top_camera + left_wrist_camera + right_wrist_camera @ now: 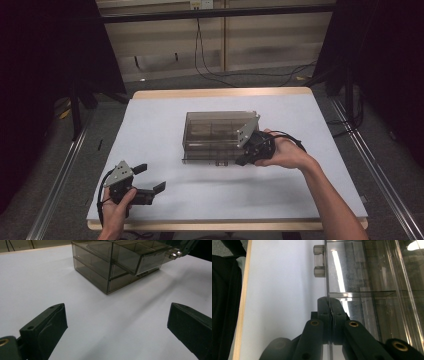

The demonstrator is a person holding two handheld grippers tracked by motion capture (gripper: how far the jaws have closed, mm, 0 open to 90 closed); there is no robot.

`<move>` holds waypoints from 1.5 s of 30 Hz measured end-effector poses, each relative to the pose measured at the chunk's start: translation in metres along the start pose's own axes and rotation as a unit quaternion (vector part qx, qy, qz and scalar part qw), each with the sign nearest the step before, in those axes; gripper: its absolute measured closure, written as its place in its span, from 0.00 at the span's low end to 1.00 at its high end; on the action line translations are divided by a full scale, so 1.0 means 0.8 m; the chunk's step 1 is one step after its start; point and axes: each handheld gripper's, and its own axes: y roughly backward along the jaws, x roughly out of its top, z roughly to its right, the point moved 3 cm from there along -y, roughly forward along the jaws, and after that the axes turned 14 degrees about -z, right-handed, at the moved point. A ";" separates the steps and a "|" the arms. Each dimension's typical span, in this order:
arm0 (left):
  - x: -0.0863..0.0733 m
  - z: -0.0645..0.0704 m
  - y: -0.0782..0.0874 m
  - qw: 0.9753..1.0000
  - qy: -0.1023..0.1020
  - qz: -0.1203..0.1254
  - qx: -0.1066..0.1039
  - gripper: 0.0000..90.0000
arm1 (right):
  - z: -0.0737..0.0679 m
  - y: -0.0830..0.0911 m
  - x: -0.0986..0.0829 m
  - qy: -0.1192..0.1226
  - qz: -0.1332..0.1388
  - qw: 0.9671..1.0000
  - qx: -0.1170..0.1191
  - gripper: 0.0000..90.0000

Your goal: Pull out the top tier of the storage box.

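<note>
Centrally, a smoky clear drawer box (pixel 216 136) is sitting on the white mat (pixel 165 120), slightly toward 1 o'clock of the mat's middle.

Right gripper (pixel 246 156): lying at the box's 4 o'clock corner, held in the right hand (pixel 283 152) coming in from 5 o'clock. In the right gripper view its jaws are pressing flat together, with a thin clear edge of the box (pixel 362 277) running straight up from between the tips toward 12 o'clock; the jaws are pinching that edge. Whether it is a drawer front or the case wall, I cannot tell. A small clear handle (pixel 319 261) is showing at 12 o'clock of the tips, apart from them.

Left gripper (pixel 150 180): resting near the mat's 7 o'clock corner, held in the left hand (pixel 117 207). Its jaws are standing wide apart and holding nothing. In the left gripper view the box (pixel 110 262) is lying well ahead of the jaws at 12 o'clock, not between them, with bare mat (pixel 117 322) in the gap. One upper drawer (pixel 140 257) is sticking out of the box at 1 o'clock.

Table (pixel 220 92): its wooden edge is showing beyond the mat at 12 o'clock.
</note>
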 end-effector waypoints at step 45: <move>0.000 0.000 0.000 1.000 0.000 0.000 -0.001 0.03 | -0.008 0.002 -0.001 0.021 -0.008 1.000 0.015 0.99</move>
